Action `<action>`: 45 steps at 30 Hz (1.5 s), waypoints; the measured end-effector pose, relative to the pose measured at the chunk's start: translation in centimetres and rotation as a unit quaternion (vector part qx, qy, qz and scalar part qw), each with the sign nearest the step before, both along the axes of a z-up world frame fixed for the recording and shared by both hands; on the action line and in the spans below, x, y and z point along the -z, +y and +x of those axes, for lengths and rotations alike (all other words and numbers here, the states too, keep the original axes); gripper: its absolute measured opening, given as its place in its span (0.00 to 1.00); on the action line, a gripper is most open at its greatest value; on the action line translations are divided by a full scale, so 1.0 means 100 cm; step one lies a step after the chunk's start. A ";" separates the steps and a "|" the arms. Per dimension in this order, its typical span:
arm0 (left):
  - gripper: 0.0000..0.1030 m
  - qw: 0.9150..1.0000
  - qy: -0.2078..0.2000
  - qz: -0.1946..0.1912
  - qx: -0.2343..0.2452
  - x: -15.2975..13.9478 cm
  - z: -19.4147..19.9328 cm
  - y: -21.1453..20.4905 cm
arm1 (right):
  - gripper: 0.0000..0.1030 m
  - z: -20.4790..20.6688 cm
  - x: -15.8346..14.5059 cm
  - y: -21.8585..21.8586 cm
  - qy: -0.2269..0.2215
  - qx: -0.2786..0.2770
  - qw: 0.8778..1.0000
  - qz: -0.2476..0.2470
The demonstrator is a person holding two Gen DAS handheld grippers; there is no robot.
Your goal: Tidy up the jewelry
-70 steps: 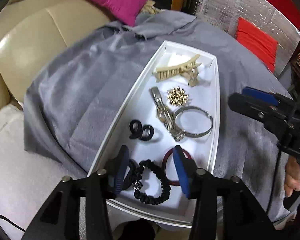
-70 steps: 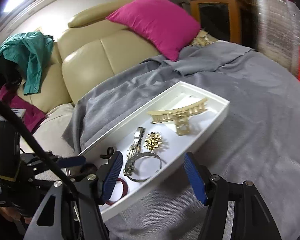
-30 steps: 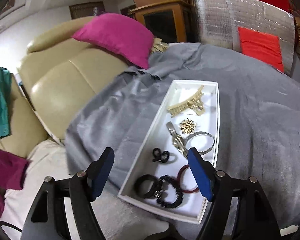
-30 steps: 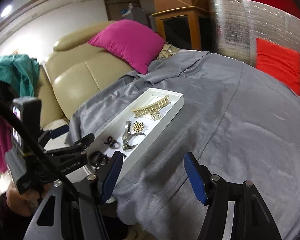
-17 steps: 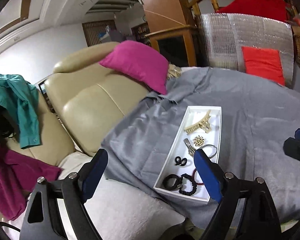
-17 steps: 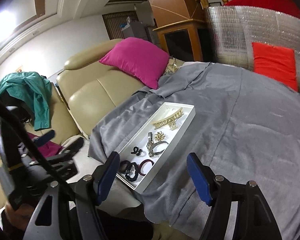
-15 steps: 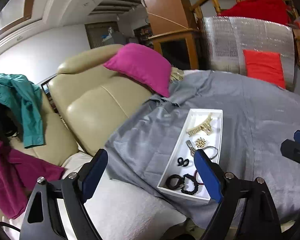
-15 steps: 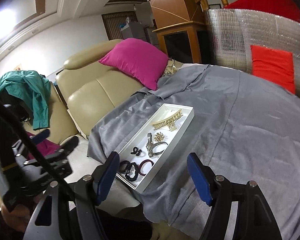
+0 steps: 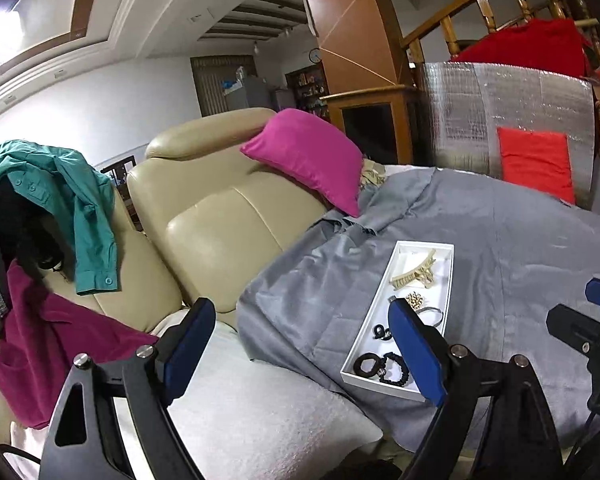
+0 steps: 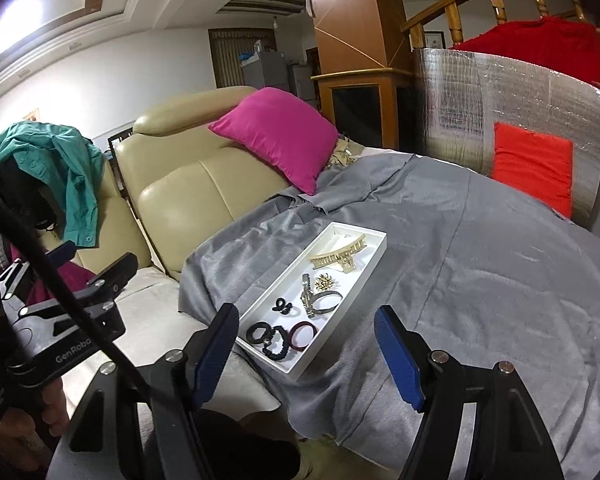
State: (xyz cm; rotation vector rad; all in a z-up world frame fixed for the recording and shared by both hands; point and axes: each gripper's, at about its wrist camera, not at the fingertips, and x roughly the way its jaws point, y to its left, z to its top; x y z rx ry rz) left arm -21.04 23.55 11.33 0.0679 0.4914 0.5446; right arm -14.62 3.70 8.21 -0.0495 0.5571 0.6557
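Both tools hang well back from the work, each with its blue pads spread wide and nothing between them: the left tool [image 9: 300,350] and the right tool [image 10: 306,354]. The white tray [image 10: 364,276] lies on the grey cloth [image 10: 480,264] that covers the surface, near the cloth's edge beside the beige sofa [image 10: 204,192]. Inside the tray, the gold hair claw [image 10: 338,257] sits at the far end, with the small gold spiky piece [image 10: 324,281] just nearer, then the silver watch [image 10: 318,300] and a little black clip [image 10: 283,305]. At the near end lie a black ring band [image 10: 259,331], a black scrunchie [image 10: 277,345] touching it, and a dark red band [image 10: 302,335]. A pink cushion [image 10: 278,134] leans on the sofa back
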 end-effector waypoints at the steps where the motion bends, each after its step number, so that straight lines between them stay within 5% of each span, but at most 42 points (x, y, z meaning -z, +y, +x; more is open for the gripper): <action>1: 0.86 1.000 -0.002 -0.001 -0.004 -0.001 -0.002 0.001 | 0.72 -0.002 -0.001 0.001 0.001 0.000 1.000 -0.001; 45: 0.87 0.999 -0.031 0.011 -0.026 -0.018 -0.042 0.000 | 0.72 -0.033 -0.002 0.006 0.024 0.048 0.998 -0.016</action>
